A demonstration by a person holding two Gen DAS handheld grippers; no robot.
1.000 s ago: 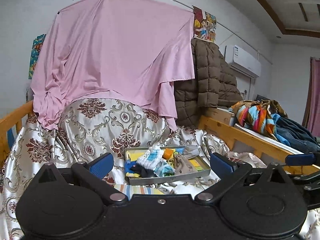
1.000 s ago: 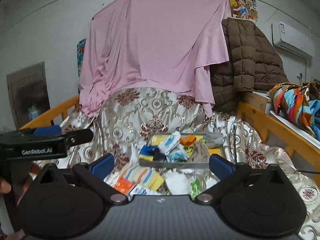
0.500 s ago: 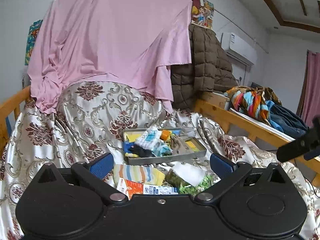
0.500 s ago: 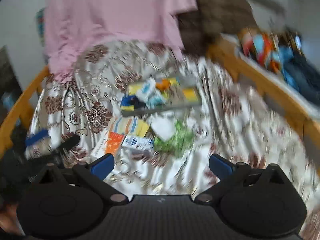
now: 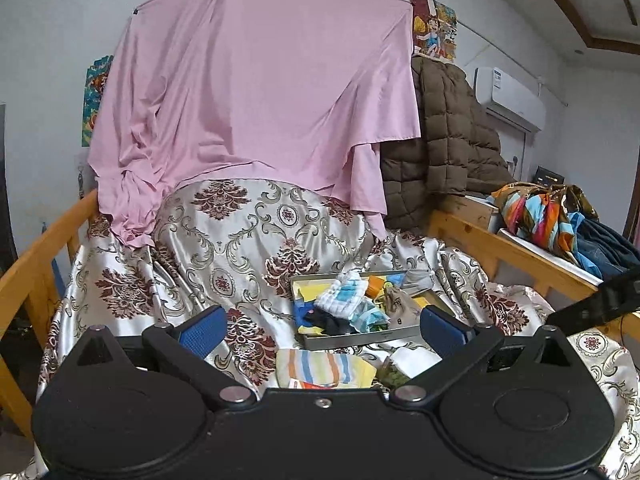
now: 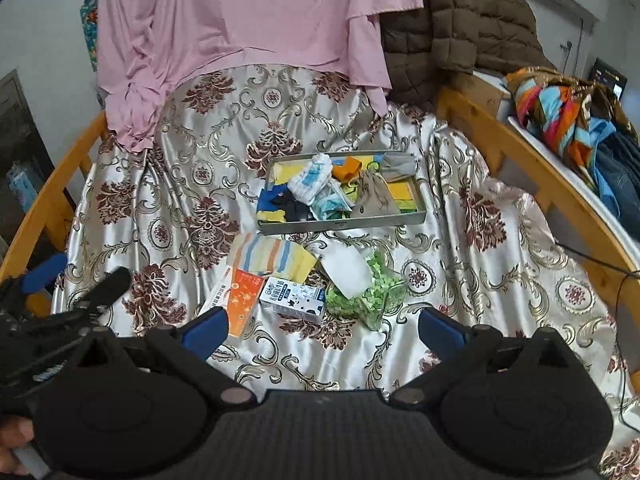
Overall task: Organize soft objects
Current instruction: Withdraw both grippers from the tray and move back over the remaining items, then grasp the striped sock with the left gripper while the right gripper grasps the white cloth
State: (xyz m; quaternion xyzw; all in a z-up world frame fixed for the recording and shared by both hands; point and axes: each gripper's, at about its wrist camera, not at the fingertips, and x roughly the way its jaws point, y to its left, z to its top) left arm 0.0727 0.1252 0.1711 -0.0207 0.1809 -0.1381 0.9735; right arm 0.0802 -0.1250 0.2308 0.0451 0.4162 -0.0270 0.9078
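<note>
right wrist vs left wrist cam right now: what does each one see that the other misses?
Right wrist only: the milk carton, most of the orange packet, the whole green-filled clear bag, plus the left gripper at frame left.

Left wrist only: the air conditioner in full and the poster above the brown jacket.

Both: the grey tray of soft items, the striped cloth, the pink sheet. Both grippers open, empty.

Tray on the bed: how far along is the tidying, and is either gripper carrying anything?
The tray already holds a pile of small cloths. Both grippers, left and right, are open and empty. Left on the bedspread: striped cloth, white cloth, green bag, two cartons.
</note>
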